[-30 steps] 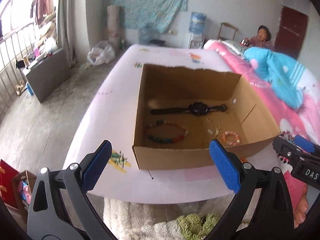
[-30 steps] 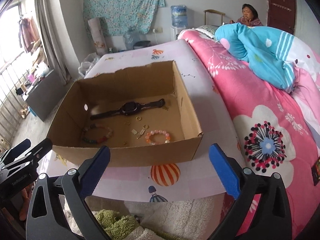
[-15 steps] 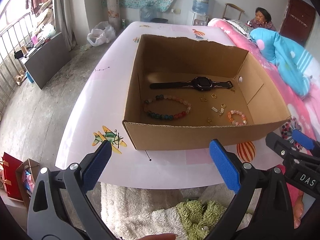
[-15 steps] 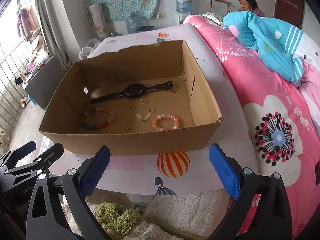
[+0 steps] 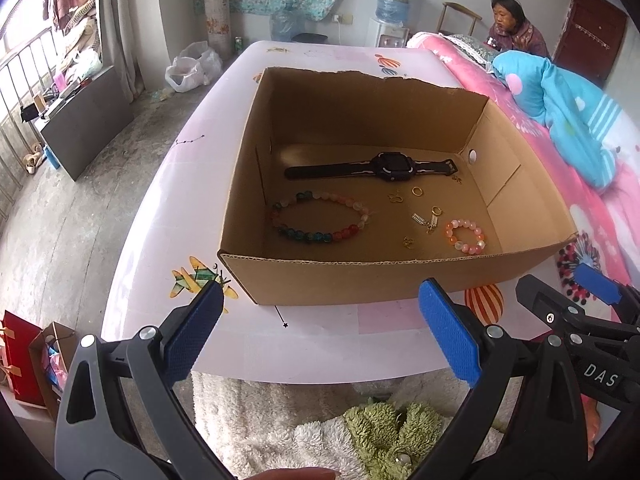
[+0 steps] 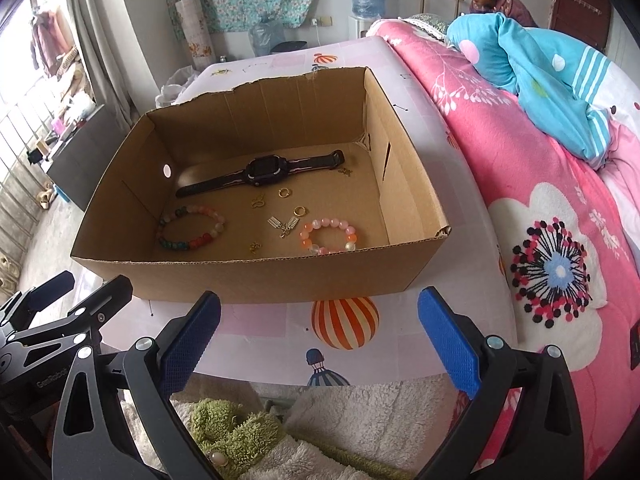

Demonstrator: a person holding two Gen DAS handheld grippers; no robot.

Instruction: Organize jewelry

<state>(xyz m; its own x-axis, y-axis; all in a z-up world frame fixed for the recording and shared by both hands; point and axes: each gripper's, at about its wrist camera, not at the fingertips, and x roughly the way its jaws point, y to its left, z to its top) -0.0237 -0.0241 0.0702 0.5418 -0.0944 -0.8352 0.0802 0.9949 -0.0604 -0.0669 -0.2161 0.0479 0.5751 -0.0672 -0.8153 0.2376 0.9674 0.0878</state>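
Note:
An open cardboard box (image 5: 360, 276) (image 6: 256, 280) stands on the bed. Inside lie a black watch (image 5: 390, 167) (image 6: 266, 170), a multicoloured bead bracelet (image 5: 320, 218) (image 6: 190, 228), a small pink bead bracelet (image 5: 465, 236) (image 6: 329, 236), and several small gold rings and charms (image 5: 426, 218) (image 6: 285, 222). My left gripper (image 5: 320, 332) is open and empty, held in front of the box's near wall. My right gripper (image 6: 320, 332) is open and empty, also short of the near wall.
The bed has a pale sheet with balloon prints (image 6: 345, 322) and a pink floral quilt (image 6: 552, 216) on the right with a blue blanket (image 5: 572, 108). A person (image 5: 514, 26) sits at the back. A fluffy white and green rug (image 5: 360, 424) lies below.
Both grippers have risen and tilted down over the last second, so the box floor and jewelry show more fully. Both stay open. Nothing in the box moved.

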